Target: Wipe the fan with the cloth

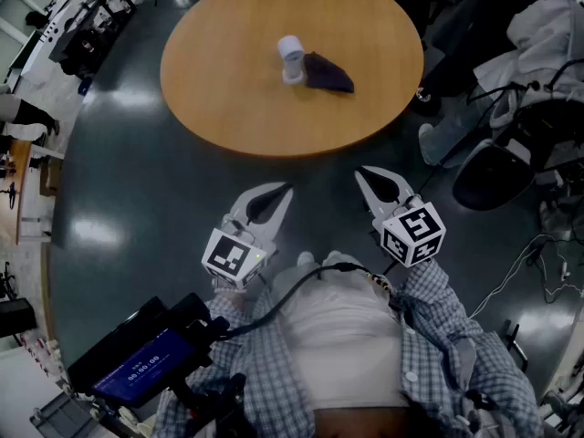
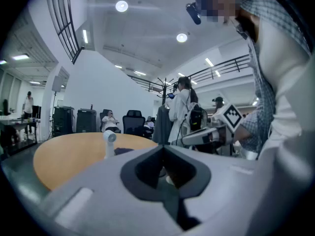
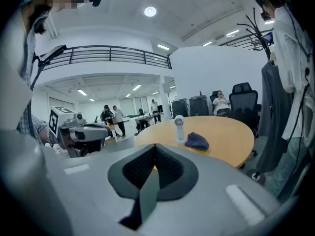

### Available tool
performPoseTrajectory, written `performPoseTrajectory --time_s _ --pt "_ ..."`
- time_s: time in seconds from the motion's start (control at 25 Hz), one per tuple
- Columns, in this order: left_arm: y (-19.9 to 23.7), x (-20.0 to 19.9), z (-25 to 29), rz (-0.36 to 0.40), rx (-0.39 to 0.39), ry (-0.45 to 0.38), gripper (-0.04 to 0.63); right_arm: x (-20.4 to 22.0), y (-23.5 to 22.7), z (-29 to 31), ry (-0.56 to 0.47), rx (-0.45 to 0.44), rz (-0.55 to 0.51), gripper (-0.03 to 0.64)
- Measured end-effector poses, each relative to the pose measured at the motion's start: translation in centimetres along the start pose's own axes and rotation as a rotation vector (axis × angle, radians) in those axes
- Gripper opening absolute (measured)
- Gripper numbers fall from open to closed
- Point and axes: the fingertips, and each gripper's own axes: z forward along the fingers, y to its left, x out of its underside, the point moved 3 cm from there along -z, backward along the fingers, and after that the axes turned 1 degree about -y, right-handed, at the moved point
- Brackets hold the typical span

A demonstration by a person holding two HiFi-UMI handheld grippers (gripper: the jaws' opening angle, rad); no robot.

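A small white fan (image 1: 291, 58) stands upright near the middle of the round wooden table (image 1: 228, 108). A dark blue cloth (image 1: 328, 72) lies crumpled just right of it, touching or nearly touching its base. The fan (image 3: 179, 128) and the cloth (image 3: 197, 141) also show in the right gripper view, and the fan (image 2: 109, 142) in the left gripper view. Both grippers hover over the floor in front of the table, well short of it. My left gripper (image 1: 287, 188) is shut and empty. My right gripper (image 1: 359, 171) is shut and empty too.
Office chairs (image 1: 511, 167) with clothes draped on them stand right of the table, with cables on the floor. Desks and equipment (image 1: 82, 26) line the far left. A coat rack (image 3: 275, 82) with hanging garments stands close on the right. Several people sit and stand in the background.
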Motion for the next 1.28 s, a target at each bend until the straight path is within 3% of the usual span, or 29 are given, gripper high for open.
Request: performPoseTrajectory --time_s 0.92,1.28 --pt "0.5 -0.2 0.0 0.001 -0.018 0.005 0.000 -0.1 -0.1 0.5 0.001 -0.013 0.010 0.003" --pt "-3.2 -0.7 0.9 -0.015 -0.055 -0.005 0.000 0.7 -1.5 -2.7 0.006 -0.031 0.013 0.003"
